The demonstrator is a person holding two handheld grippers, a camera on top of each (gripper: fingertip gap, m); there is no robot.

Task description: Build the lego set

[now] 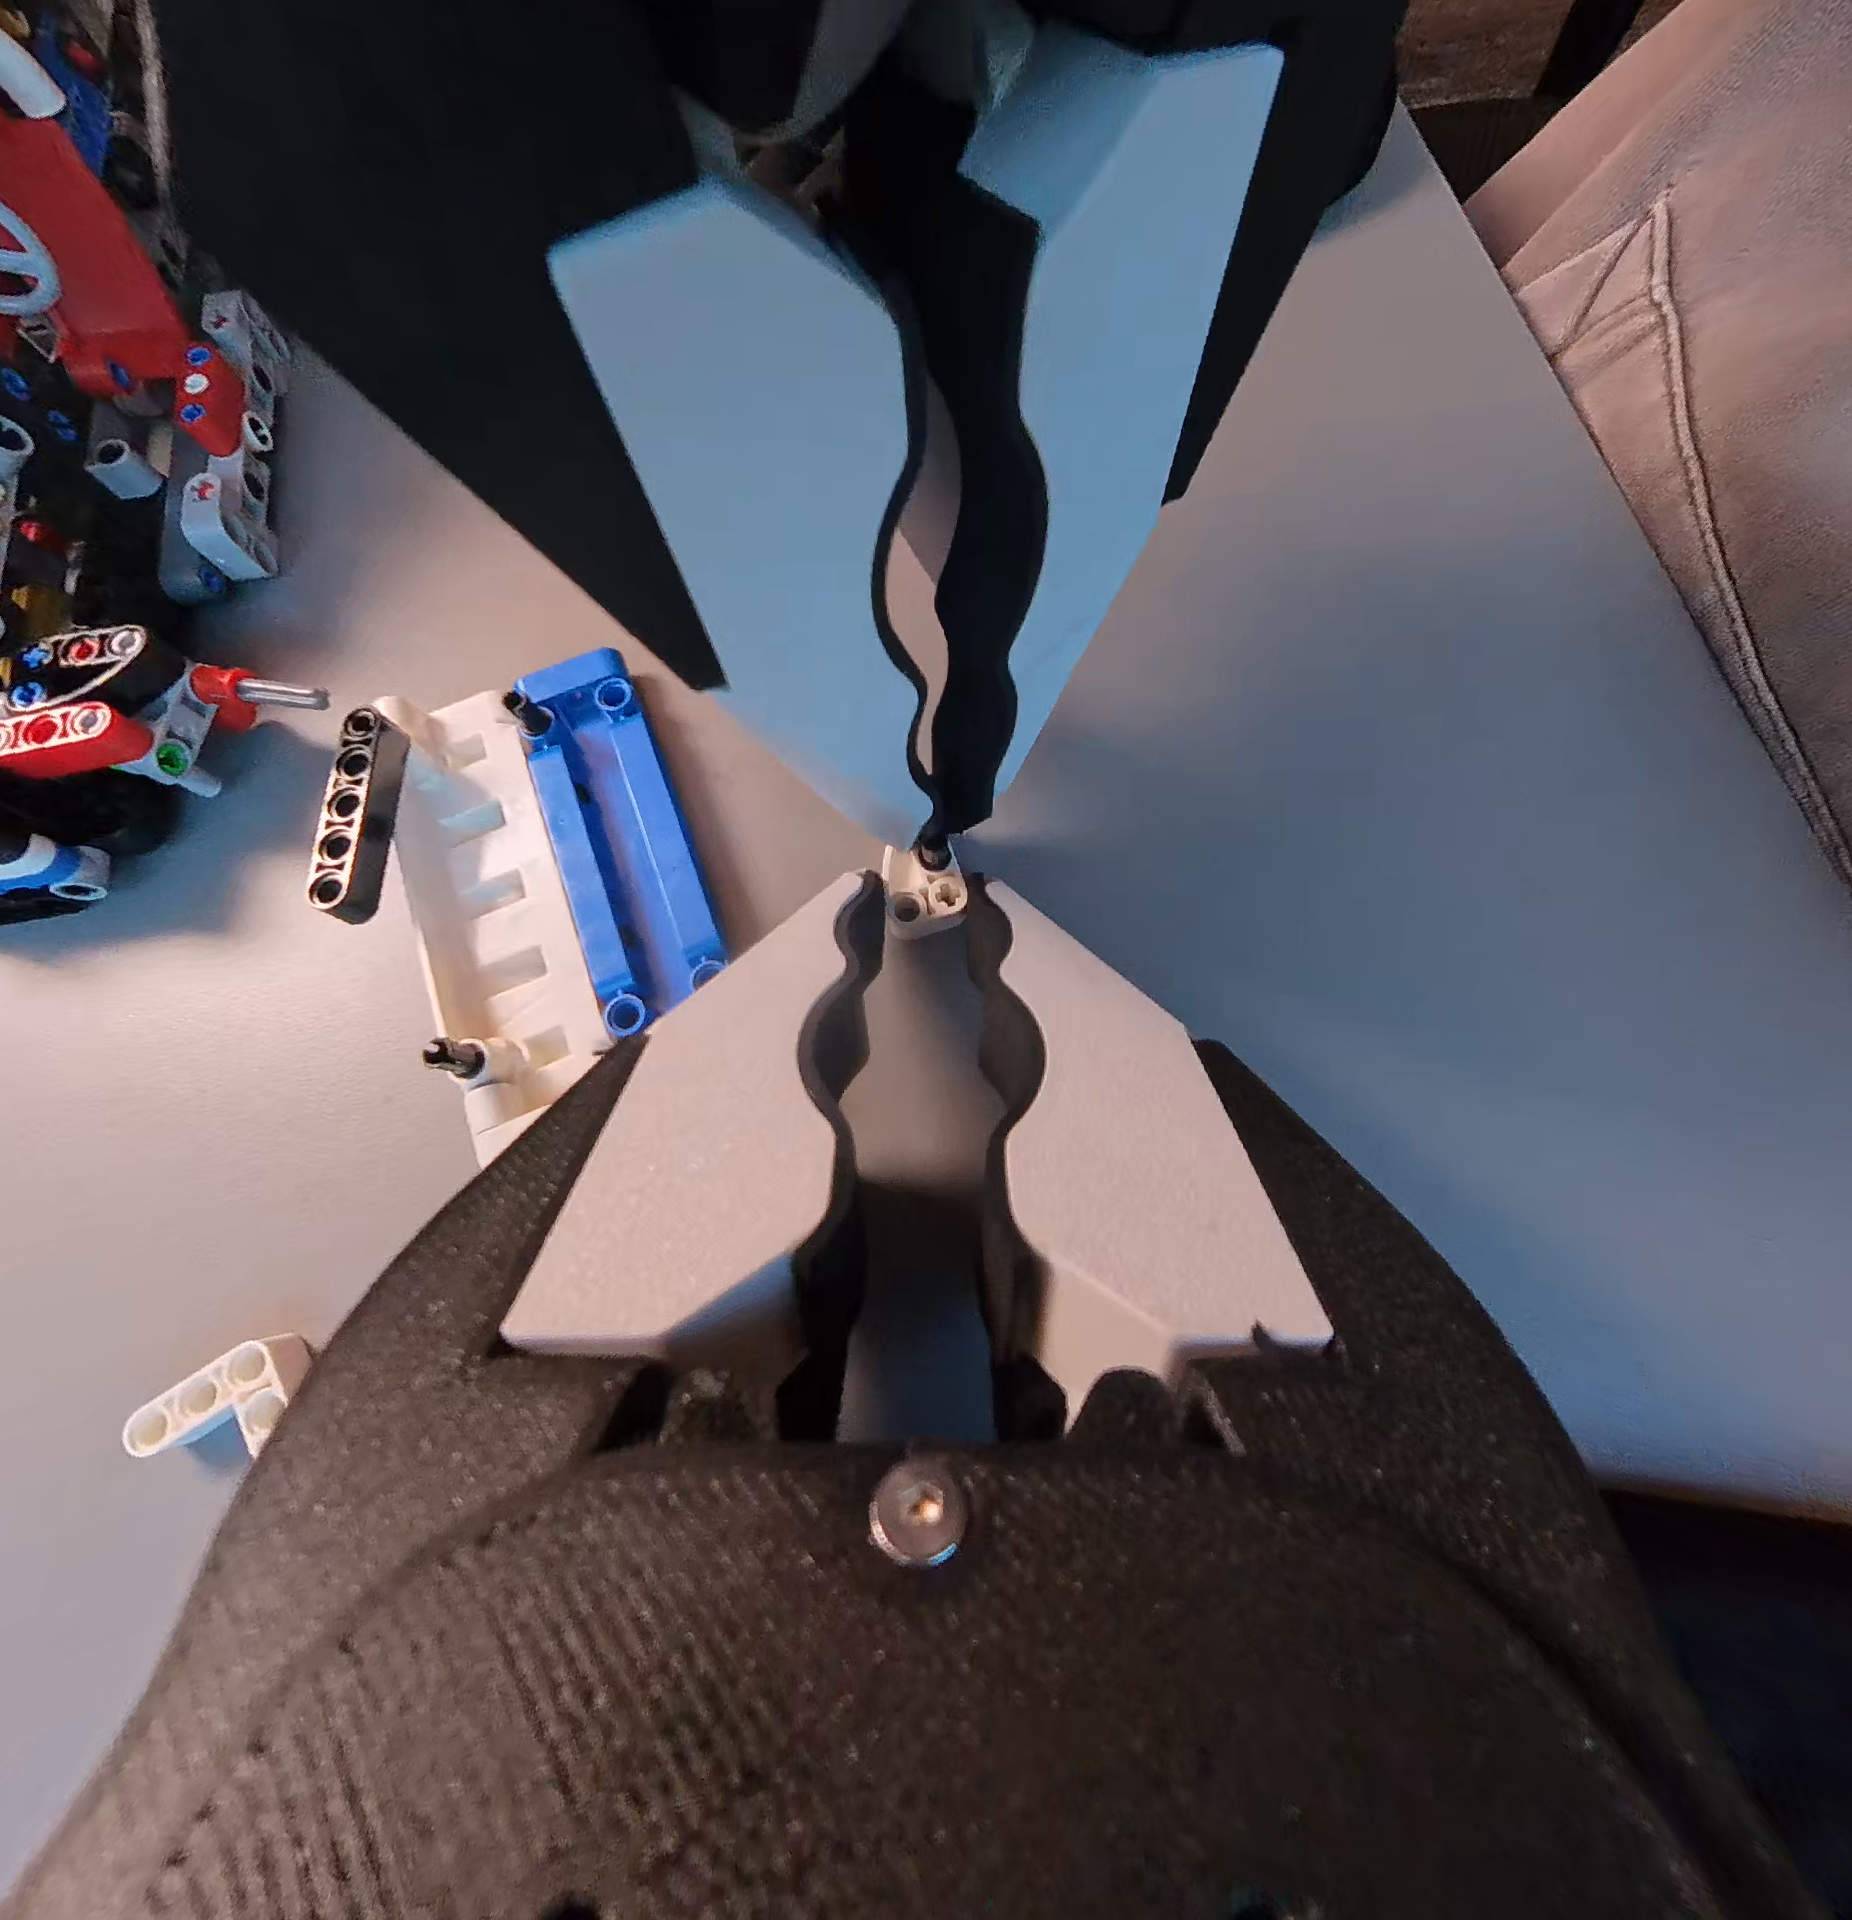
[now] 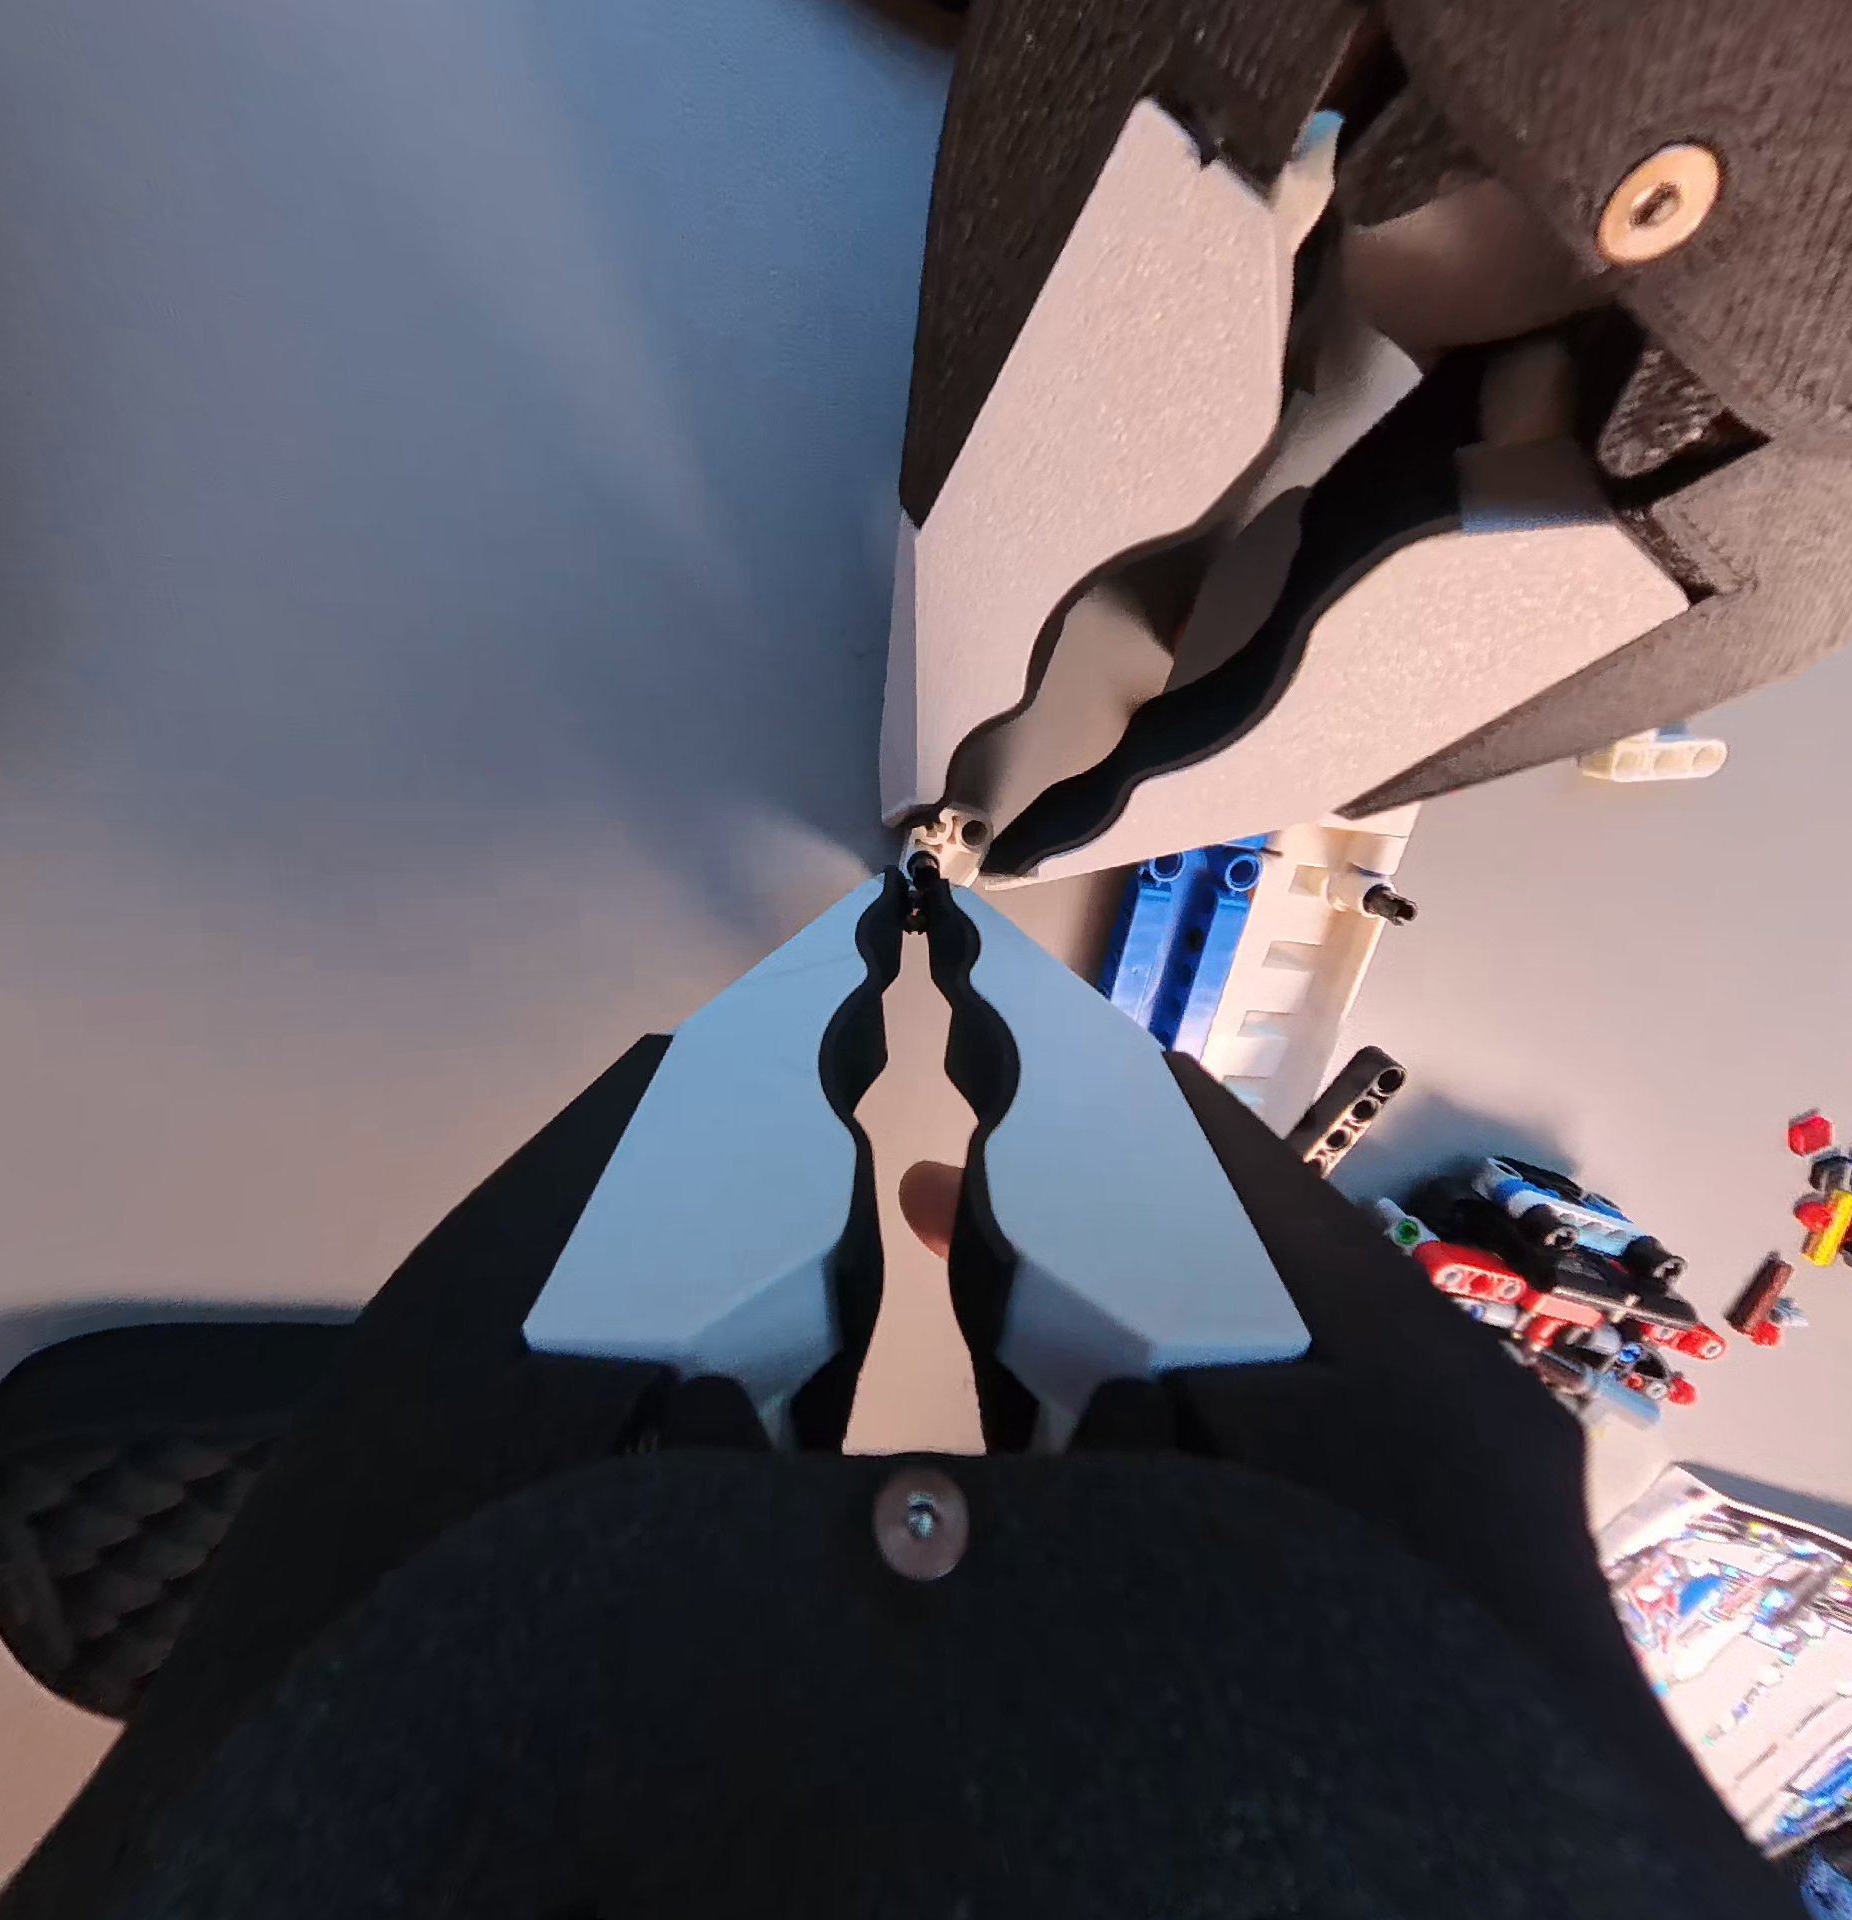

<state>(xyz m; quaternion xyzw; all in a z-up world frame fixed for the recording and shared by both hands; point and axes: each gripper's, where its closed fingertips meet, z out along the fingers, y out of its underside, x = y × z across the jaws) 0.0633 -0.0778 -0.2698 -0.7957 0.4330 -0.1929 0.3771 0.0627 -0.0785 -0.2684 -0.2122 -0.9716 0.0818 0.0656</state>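
My left gripper is shut on a small white connector piece, held above the grey table. My right gripper is shut on a small black pin, tip to tip with the left gripper; the pin's end touches the white connector. In the left wrist view the right gripper comes down from above with the pin at the connector. In the right wrist view the left gripper comes in from the upper right. A blue and white panel assembly lies on the table to the left.
A black beam lies beside the panel, and a white L-shaped beam near my left gripper. A pile of red, black and blue parts sits at the far left. A shiny bag lies at lower right in the right wrist view. A grey upholstered seat borders the table. Less than 4 cm separates the two grippers' tips.
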